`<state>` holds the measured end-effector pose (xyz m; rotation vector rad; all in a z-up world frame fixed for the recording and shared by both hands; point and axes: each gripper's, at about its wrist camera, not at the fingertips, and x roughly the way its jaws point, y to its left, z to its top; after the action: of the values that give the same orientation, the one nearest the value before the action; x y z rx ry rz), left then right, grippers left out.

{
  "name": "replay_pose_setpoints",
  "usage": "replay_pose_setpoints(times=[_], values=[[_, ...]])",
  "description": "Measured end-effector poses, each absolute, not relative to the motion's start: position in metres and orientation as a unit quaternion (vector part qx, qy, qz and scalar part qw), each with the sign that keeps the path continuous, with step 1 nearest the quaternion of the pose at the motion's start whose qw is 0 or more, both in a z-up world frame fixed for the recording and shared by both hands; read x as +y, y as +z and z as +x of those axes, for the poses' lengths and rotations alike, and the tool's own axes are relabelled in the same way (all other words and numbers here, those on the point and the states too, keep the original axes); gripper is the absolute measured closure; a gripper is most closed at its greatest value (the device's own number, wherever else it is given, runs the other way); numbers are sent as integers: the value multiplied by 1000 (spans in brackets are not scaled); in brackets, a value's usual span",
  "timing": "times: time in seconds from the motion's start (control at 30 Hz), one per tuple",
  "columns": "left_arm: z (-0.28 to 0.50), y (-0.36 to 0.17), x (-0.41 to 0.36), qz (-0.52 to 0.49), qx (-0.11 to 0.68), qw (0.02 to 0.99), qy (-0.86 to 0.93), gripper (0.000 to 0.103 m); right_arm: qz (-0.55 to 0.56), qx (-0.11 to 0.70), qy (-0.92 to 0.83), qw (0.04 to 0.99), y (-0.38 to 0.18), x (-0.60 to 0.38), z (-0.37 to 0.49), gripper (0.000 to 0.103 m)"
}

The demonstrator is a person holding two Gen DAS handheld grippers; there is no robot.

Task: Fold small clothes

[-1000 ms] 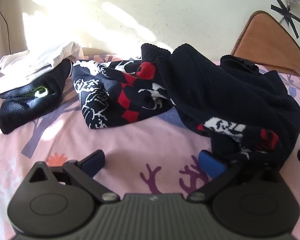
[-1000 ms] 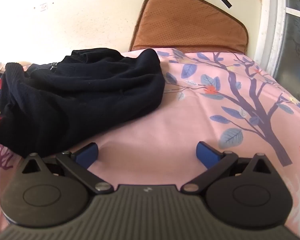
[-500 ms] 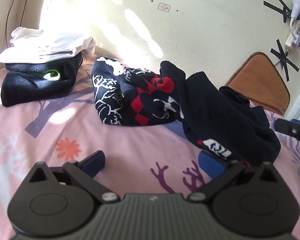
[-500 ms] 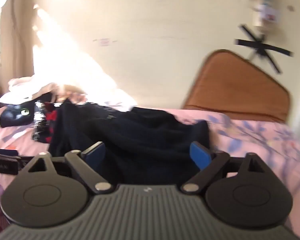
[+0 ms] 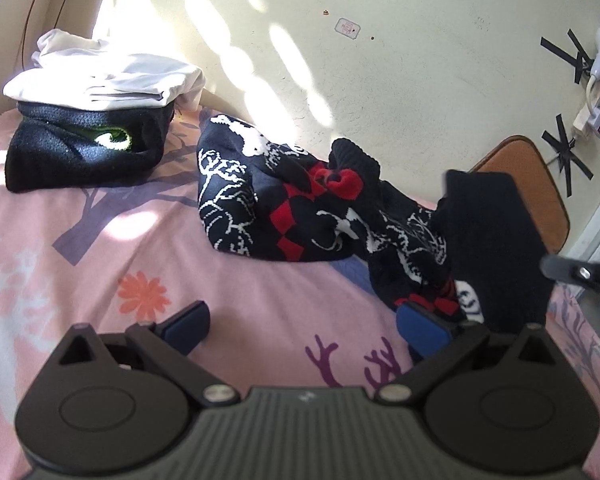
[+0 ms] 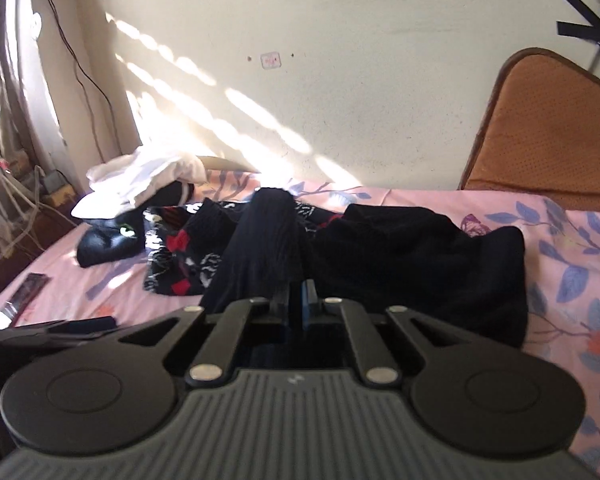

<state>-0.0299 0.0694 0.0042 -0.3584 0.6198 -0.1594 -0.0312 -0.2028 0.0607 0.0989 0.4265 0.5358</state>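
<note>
Dark knit garment [image 6: 260,256] rises from the heap on the pink bedsheet [image 5: 240,288], pinched in the right gripper [image 6: 299,304], whose jaws have just closed on it; the left gripper [image 5: 300,324] waits wide open above the sheet; a thin pinch could slip, or drag the patterned sweater [image 5: 284,208] along; where the pads bite is hidden.

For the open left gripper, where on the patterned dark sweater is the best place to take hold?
Probably the near hem of the patterned sweater, coming in low from the front. That edge lies just ahead of the left gripper on the bedsheet and is lifted where the right gripper, shut on the cloth, pulls up the dark fabric.
</note>
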Motion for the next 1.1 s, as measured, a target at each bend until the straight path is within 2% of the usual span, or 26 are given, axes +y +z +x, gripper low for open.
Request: replay_pose_setpoints(times=[0.1, 0.2, 0.27, 0.3, 0.33, 0.4, 0.47, 0.5, 0.53, 0.7, 0.73, 0.77, 0.8, 0.83, 0.87, 0.97, 1.1], values=[[-27, 6, 78, -212, 310, 918, -129, 0, 67, 220, 376, 898, 66, -244, -77, 97], [-19, 15, 77, -204, 306, 921, -128, 0, 61, 237, 430, 869, 53, -269, -123, 93], [-9, 22, 77, -188, 304, 927, -115, 0, 42, 240, 373, 895, 51, -280, -130, 78], [-3, 26, 77, -178, 301, 931, -104, 0, 46, 233, 338, 911, 52, -287, -127, 61], [2, 33, 77, -166, 294, 937, -90, 0, 57, 225, 301, 925, 56, -291, -116, 50], [8, 47, 77, -127, 265, 953, -70, 0, 71, 216, 227, 947, 64, -289, -88, 46], [11, 59, 74, -80, 243, 966, -47, 0, 72, 211, 179, 958, 71, -280, -52, 34], [15, 64, 74, -57, 240, 968, -32, 0, 77, 207, 160, 962, 68, -276, -35, 18], [17, 67, 75, -50, 244, 968, -24, 0, 82, 208, 150, 963, 70, -267, -16, 11], [21, 67, 94, -104, 277, 955, -28, 0, 79, 250, 182, 948, 57, -228, 75, 11], [22, 66, 97, -117, 283, 952, -27, 0, 70, 265, 177, 945, 52, -215, 89, 16], [23, 64, 101, -132, 290, 948, -28, 0, 71, 282, 168, 942, 47, -212, 98, 28], [26, 61, 105, -148, 298, 943, -30, 1, 76, 300, 158, 937, 42, -208, 106, 63], [26, 59, 107, -160, 302, 939, -33, 3, 79, 309, 143, 937, 40, -210, 109, 84], [28, 58, 108, -165, 304, 938, -36, 6, 85, 300, 139, 940, 43, -215, 104, 91], [35, 55, 104, -168, 310, 935, -44, 9, 152, 276, 177, 932, 52, -264, 70, 93], [50, 51, 96, -189, 323, 924, -82, 9, 177, 239, 213, 931, 59, -329, -25, 94]])
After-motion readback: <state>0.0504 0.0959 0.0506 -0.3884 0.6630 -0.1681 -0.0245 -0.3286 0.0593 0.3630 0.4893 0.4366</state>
